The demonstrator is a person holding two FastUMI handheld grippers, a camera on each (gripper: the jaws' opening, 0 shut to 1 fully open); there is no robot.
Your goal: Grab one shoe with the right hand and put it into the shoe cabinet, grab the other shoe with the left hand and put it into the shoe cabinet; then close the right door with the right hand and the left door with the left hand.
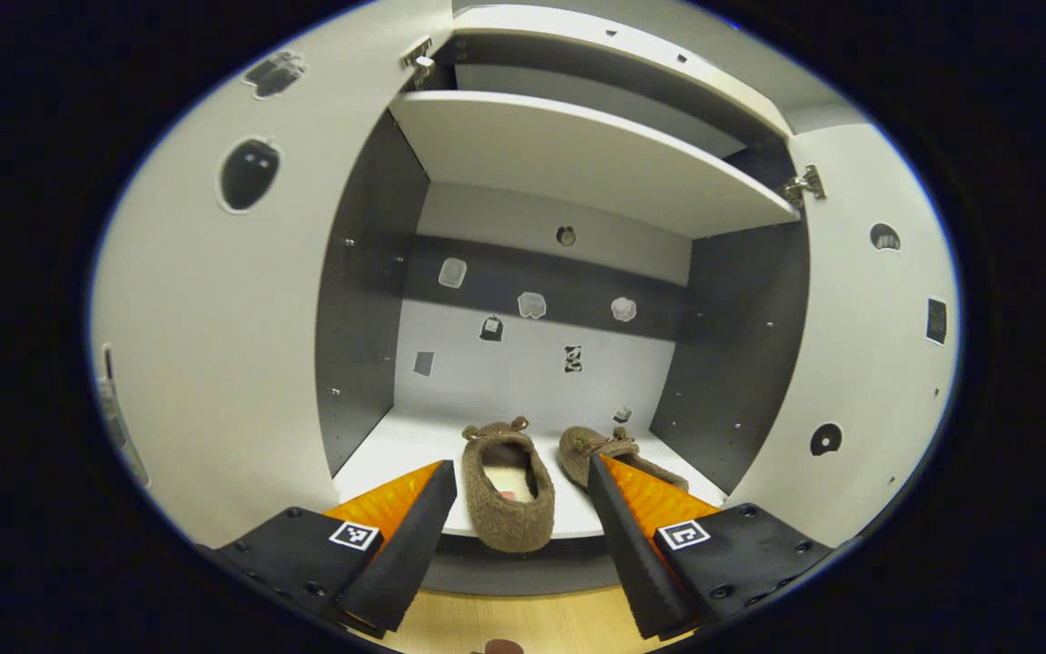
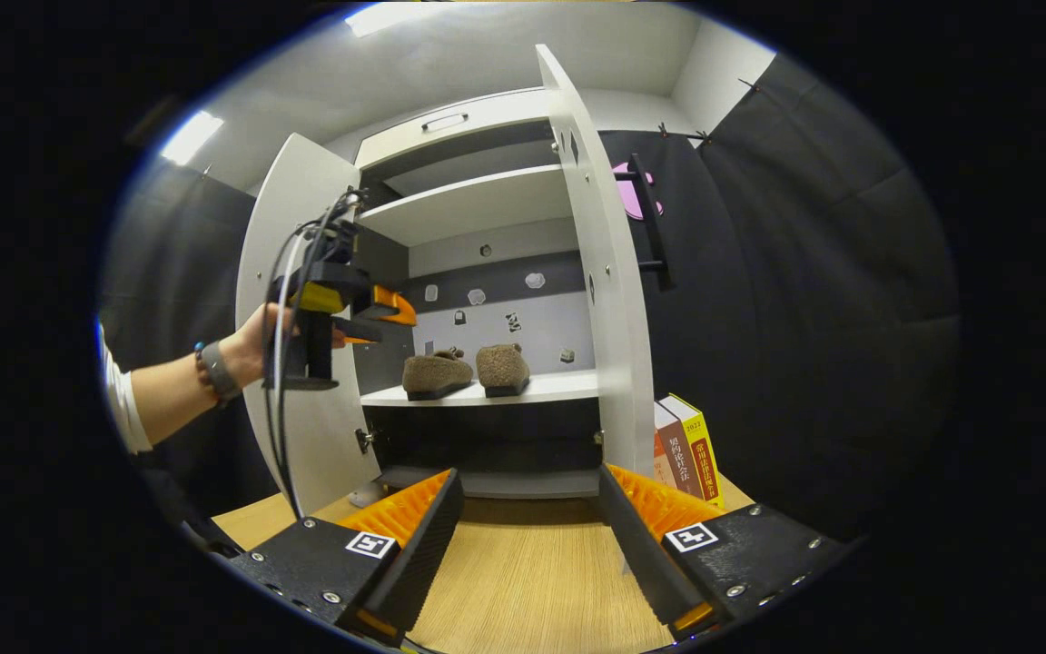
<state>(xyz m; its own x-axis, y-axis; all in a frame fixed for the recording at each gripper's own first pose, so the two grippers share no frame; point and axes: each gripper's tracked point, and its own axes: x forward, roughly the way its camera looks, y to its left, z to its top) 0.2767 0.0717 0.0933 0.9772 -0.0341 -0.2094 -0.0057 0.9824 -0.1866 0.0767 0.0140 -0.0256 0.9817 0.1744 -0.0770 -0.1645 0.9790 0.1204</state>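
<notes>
The left tool [image 1: 523, 518] gapes wide and holds nothing. The right tool [image 2: 530, 527] is spread wide too. A bare hand [image 2: 255, 350] grips the raised left tool.

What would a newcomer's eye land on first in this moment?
Two brown slippers sit side by side on the middle shelf of the shoe cabinet, both doors wide open. The left gripper hangs open before the shelf; the right gripper hangs open farther back.

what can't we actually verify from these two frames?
- Right shoe, left gripper view: the left claw's own finger covers its heel.
- Cabinet bay under the shoe shelf, right gripper view: too dark to see inside.
- Books, right gripper view: partly behind the open right door.
- Stickers on the back wall: too small to identify.
</notes>
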